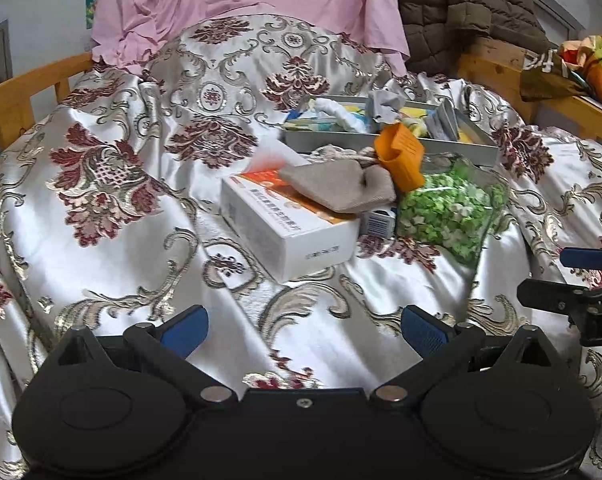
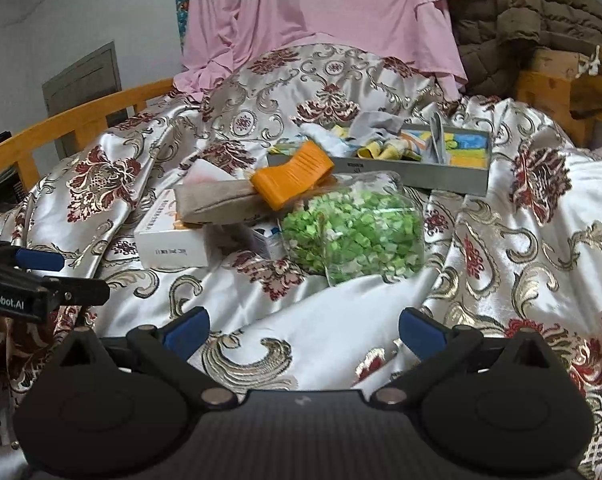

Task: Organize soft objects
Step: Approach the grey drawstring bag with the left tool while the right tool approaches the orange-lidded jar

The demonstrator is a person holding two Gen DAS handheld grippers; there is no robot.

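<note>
Both grippers were held low over the quilt (image 1: 101,240), short of the clutter, apparently so that each camera took in the whole pile before a pick was chosen. The left gripper (image 1: 303,330) was seen with its fingers spread wide and nothing between them; the right gripper (image 2: 303,332) was likewise spread and empty.

The tray (image 2: 421,174) is taken as the landmark. Soft cloths (image 2: 385,148) were already bundled inside it, so sorting was judged to be partly done; their number could not be told, since they lay crumpled over one another. Just in front of the tray, one orange cup (image 1: 399,156) lay tipped on its side, resting on one grey pouch (image 1: 341,188). The pouch was draped across one white box (image 1: 289,232), to the front-left of the tray, probably dropped there loosely rather than placed. One bag (image 2: 357,236) of green bits was slumped directly in front of the tray, touching the cup. One small carton (image 1: 379,220) was wedged between box and bag.

The pouch was judged the likeliest soft thing left outside the tray. The cup would probably have to be cleared first, or it might roll off when the pouch is lifted.

Behind the tray, one pink sheet (image 1: 241,0) was hung, with one brown quilted jacket (image 1: 473,8) beside it.
</note>
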